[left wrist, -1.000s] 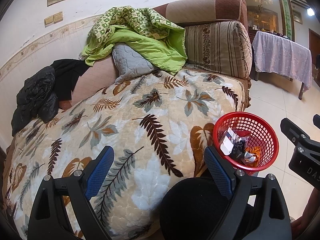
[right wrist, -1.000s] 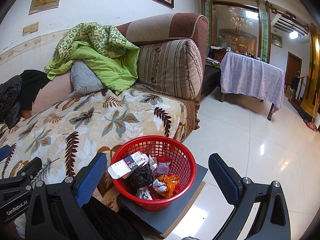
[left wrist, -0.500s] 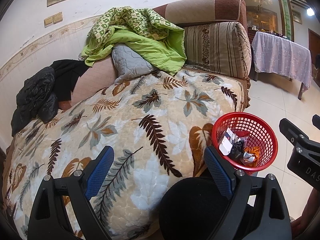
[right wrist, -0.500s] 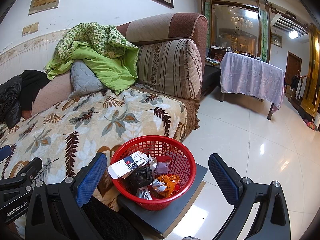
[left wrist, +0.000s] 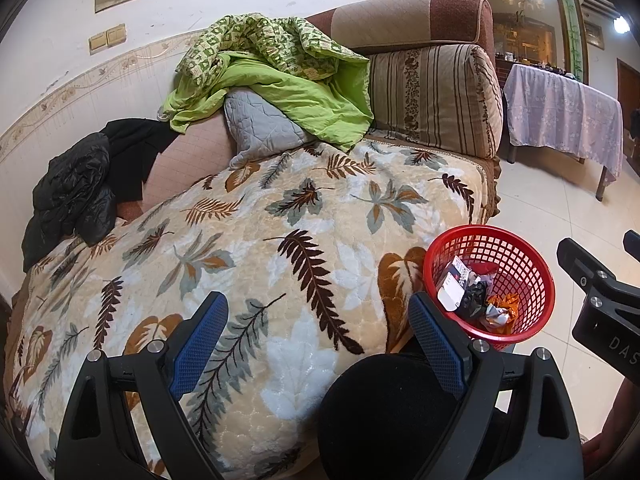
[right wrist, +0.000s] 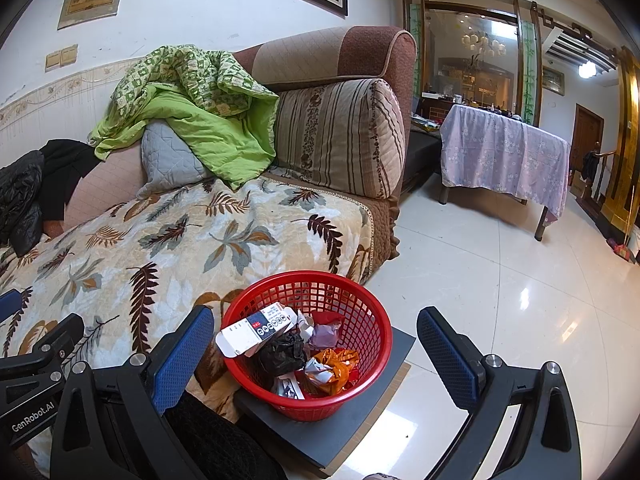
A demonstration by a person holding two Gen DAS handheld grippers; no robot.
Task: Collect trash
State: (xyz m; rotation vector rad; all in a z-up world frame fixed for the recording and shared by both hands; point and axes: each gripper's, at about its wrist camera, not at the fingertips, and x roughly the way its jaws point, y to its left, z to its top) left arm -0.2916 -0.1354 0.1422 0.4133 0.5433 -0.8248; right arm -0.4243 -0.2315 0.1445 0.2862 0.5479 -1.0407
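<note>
A red mesh basket [right wrist: 372,316] stands on a dark board [right wrist: 352,432] beside the sofa; it also shows in the left wrist view [left wrist: 532,268]. It holds trash: a white carton [right wrist: 256,330], a black bag [right wrist: 282,354], an orange wrapper [right wrist: 334,364] and crumpled paper. My right gripper [right wrist: 316,346] is open and empty, just above and in front of the basket. My left gripper [left wrist: 316,340] is open and empty over the leaf-patterned blanket [left wrist: 280,240], left of the basket.
The sofa holds a green quilt [left wrist: 280,76], a grey pillow [left wrist: 260,132], a striped bolster [left wrist: 436,96] and black clothes [left wrist: 80,188]. A table with a lilac cloth [right wrist: 504,156] stands on the shiny tile floor [right wrist: 500,280]. A black knee [left wrist: 380,412] lies below.
</note>
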